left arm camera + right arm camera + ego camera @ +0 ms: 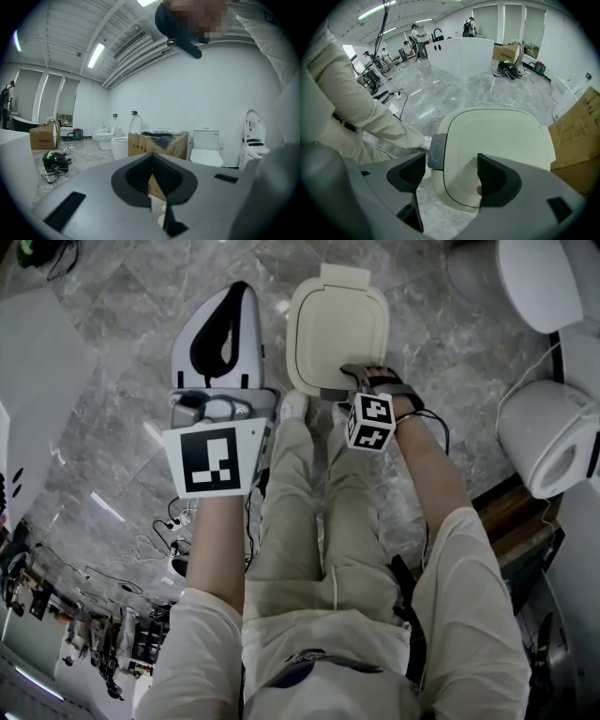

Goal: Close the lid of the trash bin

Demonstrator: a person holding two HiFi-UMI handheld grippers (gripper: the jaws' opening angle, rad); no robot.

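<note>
Standing right behind the cream, round-cornered plastic trash bin [333,324], you have its flat lid [501,136] lying down on the rim; the grey push tab [436,151] sits at the bin's front edge, nearest your shoes; your right gripper [452,180] points steeply down over the front part of the lid, jaws wide apart and gripping nothing; your left gripper [234,301] is held just left of the bin, jaws pressed together and empty.

Sanitary-ware showroom: toilets [123,146], cardboard boxes [143,145] on grey marble floor [122,352].
</note>
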